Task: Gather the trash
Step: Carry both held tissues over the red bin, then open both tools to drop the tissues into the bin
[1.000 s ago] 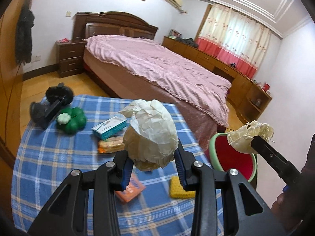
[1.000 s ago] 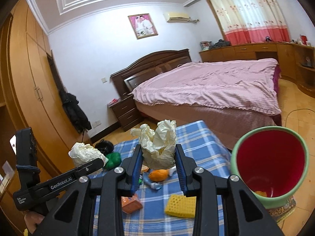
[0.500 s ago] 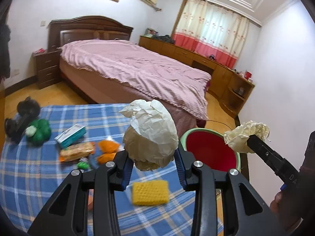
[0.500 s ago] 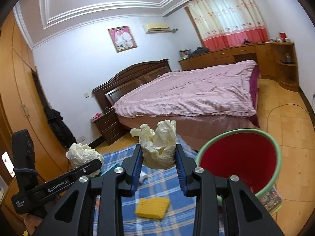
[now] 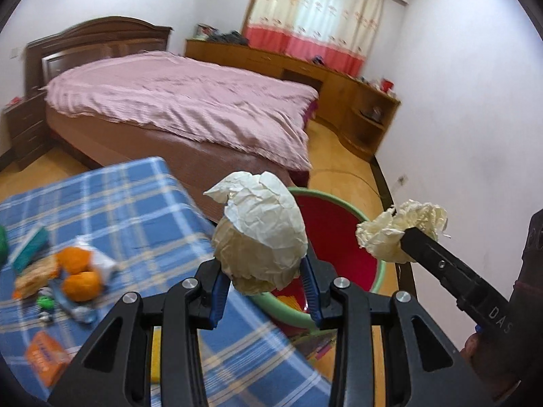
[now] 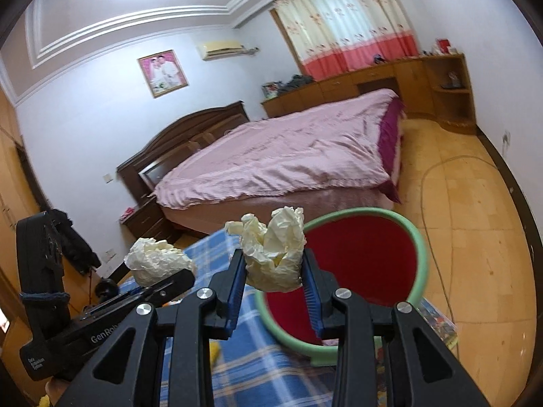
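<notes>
My left gripper (image 5: 263, 281) is shut on a large crumpled paper ball (image 5: 261, 234), held over the table's right edge with the bin just behind it. My right gripper (image 6: 273, 279) is shut on a smaller crumpled tissue wad (image 6: 273, 254), in front of the bin's left rim. The bin (image 6: 366, 254) is red inside with a green rim (image 5: 339, 237) and stands on the floor beside the table. In the left wrist view the right gripper (image 5: 404, 234) with its wad (image 5: 400, 230) hangs over the bin's right rim. In the right wrist view the left gripper's ball (image 6: 156, 261) shows at left.
The blue checked table (image 5: 135, 210) carries oranges (image 5: 79, 285), an orange packet (image 5: 45, 356), a teal box (image 5: 29, 246) and other small items. A pink-covered bed (image 5: 183, 101) lies beyond. Wooden cabinets (image 5: 366, 108) line the far wall. Wooden floor (image 6: 475, 237) stretches right of the bin.
Both grippers have swung right, away from the table's middle toward the bin, each still gripping its paper. The bin now looms larger and closer under both.
</notes>
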`<move>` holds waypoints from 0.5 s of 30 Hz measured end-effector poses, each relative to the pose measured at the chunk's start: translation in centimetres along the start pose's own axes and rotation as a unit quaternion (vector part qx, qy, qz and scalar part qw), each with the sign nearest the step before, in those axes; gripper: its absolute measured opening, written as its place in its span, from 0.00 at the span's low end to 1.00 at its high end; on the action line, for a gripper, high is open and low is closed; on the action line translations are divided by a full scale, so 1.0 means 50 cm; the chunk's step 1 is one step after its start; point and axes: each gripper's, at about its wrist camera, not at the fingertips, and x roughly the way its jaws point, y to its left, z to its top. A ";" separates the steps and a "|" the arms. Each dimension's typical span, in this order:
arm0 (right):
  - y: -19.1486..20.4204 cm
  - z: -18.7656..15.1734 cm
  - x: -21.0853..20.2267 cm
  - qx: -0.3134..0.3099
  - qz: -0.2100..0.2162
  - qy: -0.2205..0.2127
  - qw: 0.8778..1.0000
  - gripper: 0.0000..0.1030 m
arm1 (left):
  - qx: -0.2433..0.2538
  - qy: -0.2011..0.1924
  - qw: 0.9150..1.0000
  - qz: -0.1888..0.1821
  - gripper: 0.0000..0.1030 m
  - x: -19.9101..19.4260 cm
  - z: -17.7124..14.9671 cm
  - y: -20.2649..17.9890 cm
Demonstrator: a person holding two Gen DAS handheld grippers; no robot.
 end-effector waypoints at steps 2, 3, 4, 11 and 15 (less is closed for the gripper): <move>-0.025 -0.002 0.012 0.007 -0.011 0.004 1.000 0.34 | 0.009 0.013 1.000 -0.006 0.37 0.032 -0.003 -0.016; -0.038 -0.004 0.019 0.011 -0.015 0.006 1.000 0.34 | 0.012 0.017 1.000 -0.008 0.37 0.045 -0.004 -0.023; -0.053 -0.006 0.026 0.017 -0.019 0.008 1.000 0.34 | 0.017 0.024 1.000 -0.008 0.38 0.063 -0.004 -0.032; -0.142 -0.018 0.078 0.053 -0.035 0.037 0.997 0.34 | 0.035 0.063 0.997 -0.005 0.38 0.145 -0.015 -0.065; -0.174 -0.020 0.104 0.062 -0.042 0.052 0.996 0.37 | 0.033 0.084 0.996 0.001 0.47 0.179 -0.021 -0.074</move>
